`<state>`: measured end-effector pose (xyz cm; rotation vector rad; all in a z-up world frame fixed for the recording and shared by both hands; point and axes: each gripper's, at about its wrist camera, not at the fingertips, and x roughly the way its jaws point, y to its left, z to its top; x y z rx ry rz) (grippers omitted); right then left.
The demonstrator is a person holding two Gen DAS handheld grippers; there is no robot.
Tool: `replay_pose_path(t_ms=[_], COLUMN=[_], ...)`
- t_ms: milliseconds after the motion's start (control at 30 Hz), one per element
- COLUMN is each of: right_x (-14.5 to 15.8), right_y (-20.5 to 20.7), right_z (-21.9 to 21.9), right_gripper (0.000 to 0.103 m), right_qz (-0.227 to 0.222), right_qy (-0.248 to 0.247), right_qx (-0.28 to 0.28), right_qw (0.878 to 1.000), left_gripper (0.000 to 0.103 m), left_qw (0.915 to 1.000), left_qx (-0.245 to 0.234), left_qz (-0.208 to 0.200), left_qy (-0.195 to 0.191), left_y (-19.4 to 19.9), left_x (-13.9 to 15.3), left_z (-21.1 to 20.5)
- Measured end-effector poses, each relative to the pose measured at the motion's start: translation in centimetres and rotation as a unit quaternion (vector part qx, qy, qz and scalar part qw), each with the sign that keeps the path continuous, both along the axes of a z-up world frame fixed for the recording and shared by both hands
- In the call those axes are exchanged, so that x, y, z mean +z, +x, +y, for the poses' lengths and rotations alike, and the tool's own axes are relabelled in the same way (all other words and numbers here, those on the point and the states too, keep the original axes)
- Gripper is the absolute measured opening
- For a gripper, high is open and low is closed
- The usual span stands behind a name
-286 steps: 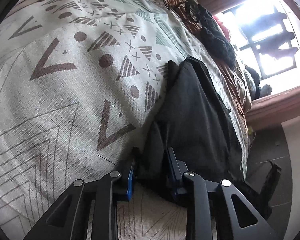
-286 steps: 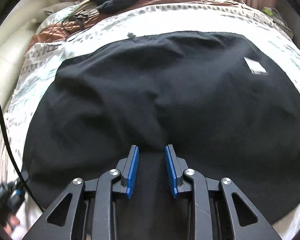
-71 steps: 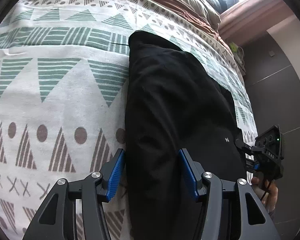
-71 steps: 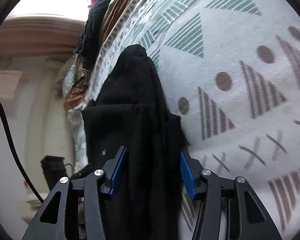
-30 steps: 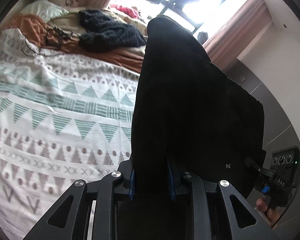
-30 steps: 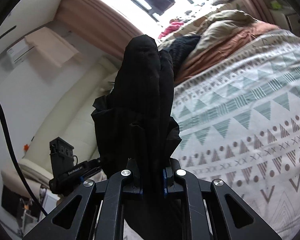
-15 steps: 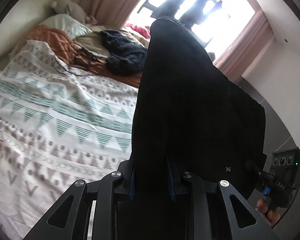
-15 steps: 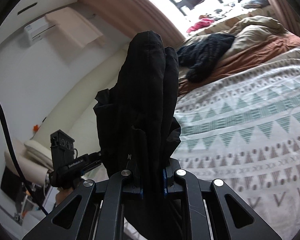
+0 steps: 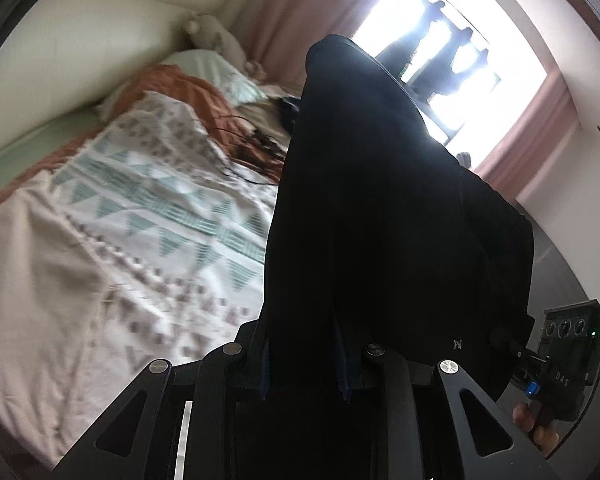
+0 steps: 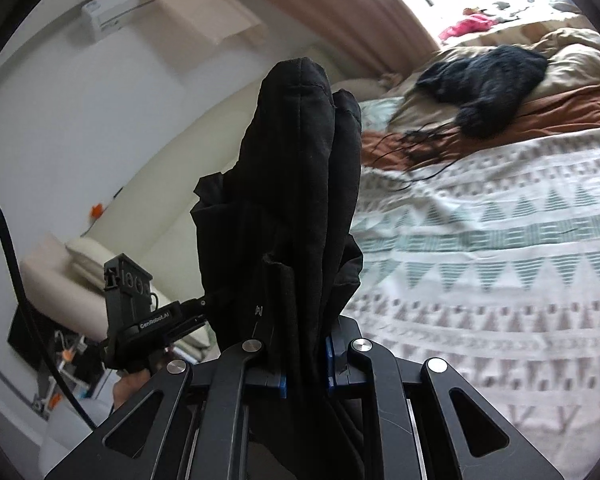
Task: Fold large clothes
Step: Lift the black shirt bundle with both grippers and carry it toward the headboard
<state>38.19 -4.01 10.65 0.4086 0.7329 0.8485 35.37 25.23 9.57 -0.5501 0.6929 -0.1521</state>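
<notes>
A folded black garment [image 9: 380, 208] hangs in the air above the bed, held at both ends. My left gripper [image 9: 304, 376] is shut on one end of it, the cloth standing up thick between the blue pads. My right gripper [image 10: 304, 372] is shut on the other end of the black garment [image 10: 296, 184], which rises bunched in front of the lens. Each view shows the other gripper: the right one [image 9: 568, 364] at the lower right of the left wrist view, the left one [image 10: 140, 316] at the left of the right wrist view, each with a hand under it.
The bed's patterned blanket [image 9: 148, 216] with green and brown triangles lies below. At the head lie a rust-brown quilt [image 10: 540, 120], a dark knitted garment [image 10: 484, 84], black cables [image 10: 420, 148] and a pale pillow [image 9: 212, 72]. A cream headboard [image 9: 80, 48] and a bright window [image 9: 452, 56] stand behind.
Both grippers have swung sideways across the bed with the garment between them and risen a little. The headboard and wall have come into view. The grips have not changed.
</notes>
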Motion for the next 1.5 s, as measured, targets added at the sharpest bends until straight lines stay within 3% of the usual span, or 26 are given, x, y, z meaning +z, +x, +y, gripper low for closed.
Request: replay_pose_path(t_ms=[667,967,1200,1500], right_x=[-2.2,-5.6,-8.4,-12.5], right_y=[-4.0,-5.1,-5.4,-2.0], right_z=[22.0,29.8,34.7,38.2], right_gripper=[0.014,0.014,0.014,0.014], right_qz=[0.001,0.035,0.063,0.096], right_qy=[0.009,0.014,0.005,0.0], right_qx=[0.138,0.192,0.225,0.241], right_qw=[0.99,0.981,0.972,0.966], left_gripper=[0.026,0.026,0.026,0.026], left_qw=[0.9925,0.9842,0.9776,0.9731], left_qx=[0.117,0.164,0.19,0.204], left_qz=[0.001,0.026,0.052,0.081], left_qy=[0.035,0.061,0.074,0.071], left_y=[-8.6,-11.3,-11.0,-7.4], left_x=[0.9,0.6,-1.2,-4.4], left_z=[19.0,25.2,28.8,31.8])
